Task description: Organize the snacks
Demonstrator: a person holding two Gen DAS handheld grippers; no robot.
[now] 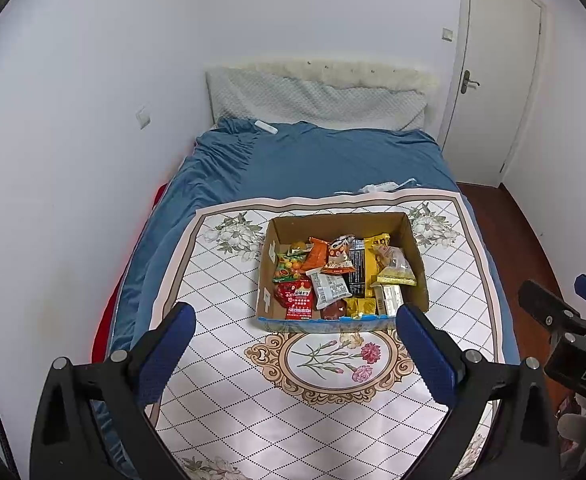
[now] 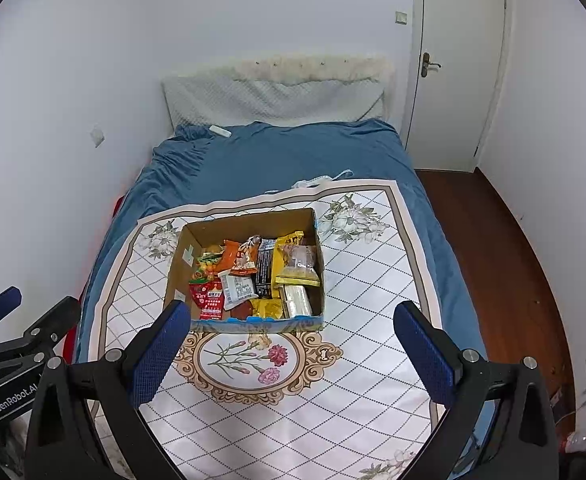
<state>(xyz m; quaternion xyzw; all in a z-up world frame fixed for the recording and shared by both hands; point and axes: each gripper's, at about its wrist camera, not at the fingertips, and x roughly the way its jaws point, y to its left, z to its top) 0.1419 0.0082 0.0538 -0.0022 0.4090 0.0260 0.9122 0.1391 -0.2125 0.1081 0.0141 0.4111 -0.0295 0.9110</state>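
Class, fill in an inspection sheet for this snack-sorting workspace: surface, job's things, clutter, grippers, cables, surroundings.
Surface: floral mat spread on a blue bed.
Job's things: cardboard box on the mat, full of snack packets.
Clutter: small white object near the pillow; white item behind the mat.
Grippers: left hand-held gripper and right hand-held gripper both open, empty, short of the box.
Cables: nothing seen.
Surroundings: white walls, closed door, wooden floor.
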